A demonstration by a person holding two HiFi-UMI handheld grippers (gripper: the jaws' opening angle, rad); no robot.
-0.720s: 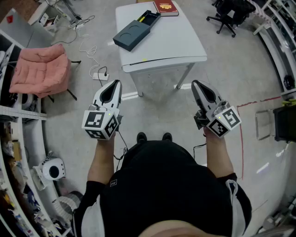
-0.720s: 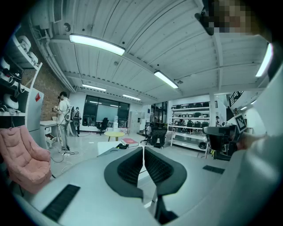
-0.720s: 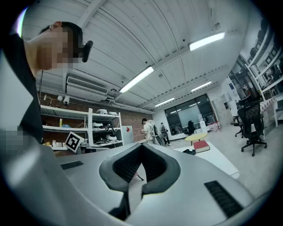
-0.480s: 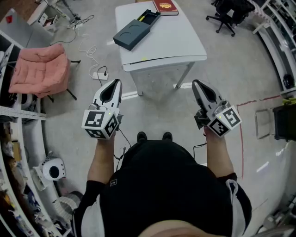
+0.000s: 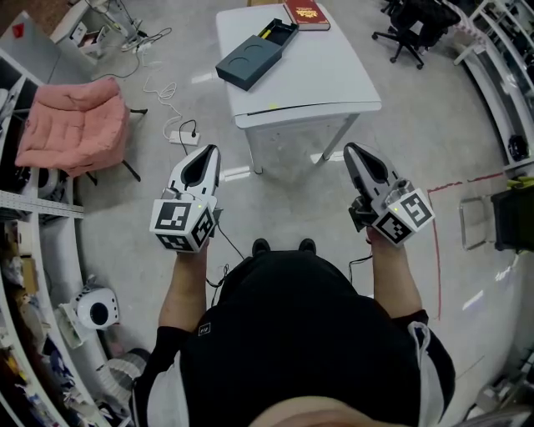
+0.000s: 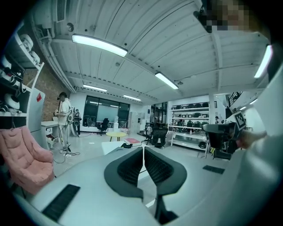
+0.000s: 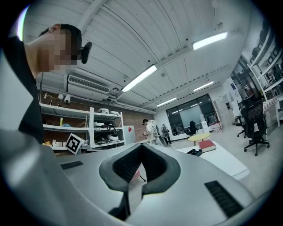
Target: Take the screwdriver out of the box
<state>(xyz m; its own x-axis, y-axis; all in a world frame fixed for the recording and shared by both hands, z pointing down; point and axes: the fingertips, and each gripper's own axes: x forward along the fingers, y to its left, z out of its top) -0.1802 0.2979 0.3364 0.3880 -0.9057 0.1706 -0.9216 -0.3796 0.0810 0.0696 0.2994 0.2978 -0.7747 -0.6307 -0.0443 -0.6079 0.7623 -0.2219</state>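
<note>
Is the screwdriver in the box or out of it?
In the box. The yellow screwdriver lies in the open end of the dark box on the white table.

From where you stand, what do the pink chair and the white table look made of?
Pink chair: probably soft padded fabric; quilted, cushiony folds show. Table: smooth white top with light glare, perhaps laminate or painted board; slim legs look metal.

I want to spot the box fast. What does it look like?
Look at the white table ahead of the person. On its far left corner lies a long box. It is dark grey-blue with two round dents on top, unlike the red book beside it.
</note>
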